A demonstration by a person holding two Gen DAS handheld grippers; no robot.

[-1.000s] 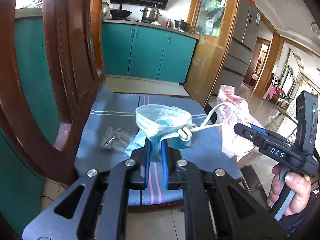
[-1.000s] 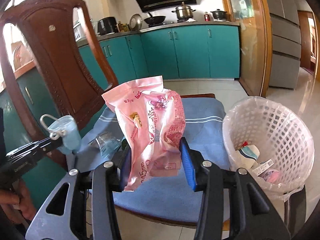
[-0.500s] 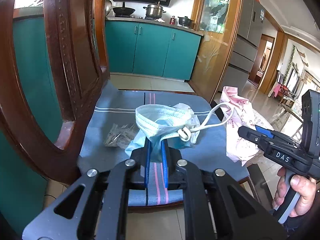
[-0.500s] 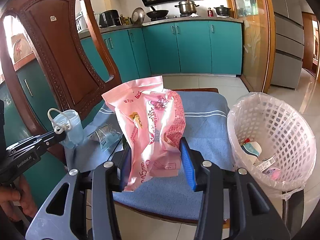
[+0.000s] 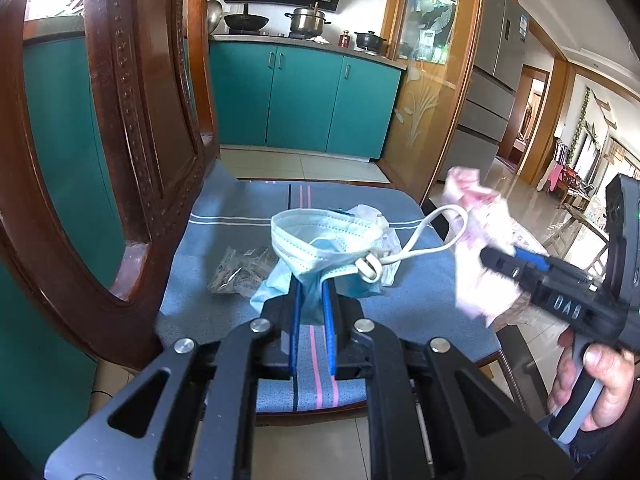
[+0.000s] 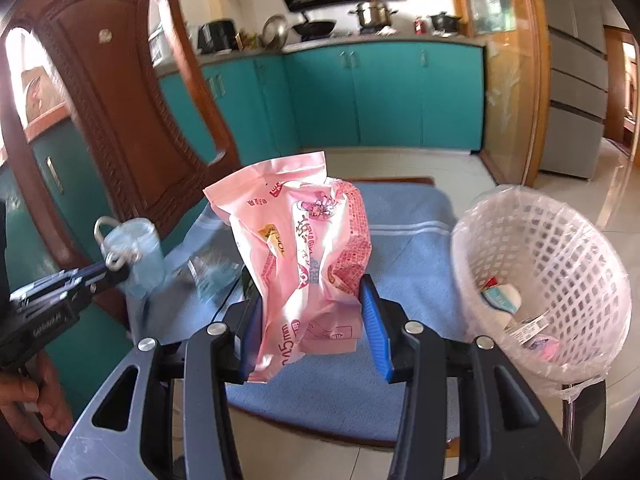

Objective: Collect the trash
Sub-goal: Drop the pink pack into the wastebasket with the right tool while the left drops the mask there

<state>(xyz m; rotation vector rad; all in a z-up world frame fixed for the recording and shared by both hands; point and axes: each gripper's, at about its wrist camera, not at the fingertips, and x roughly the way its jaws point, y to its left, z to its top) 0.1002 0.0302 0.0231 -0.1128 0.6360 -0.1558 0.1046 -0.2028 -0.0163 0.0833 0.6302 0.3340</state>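
A carved wooden chair (image 6: 116,92) with a blue cushion (image 5: 240,208) stands before teal cabinets (image 5: 304,100) bearing 2 pots (image 5: 308,20).

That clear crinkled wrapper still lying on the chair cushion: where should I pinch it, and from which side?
Pinch the clear wrapper at its raised, crumpled middle, probably from above and the front edge of the blue cushion. It lies flat and thin, so a low sideways approach would likely slide under nothing. The chair back blocks the far left side. Both grippers are already full.
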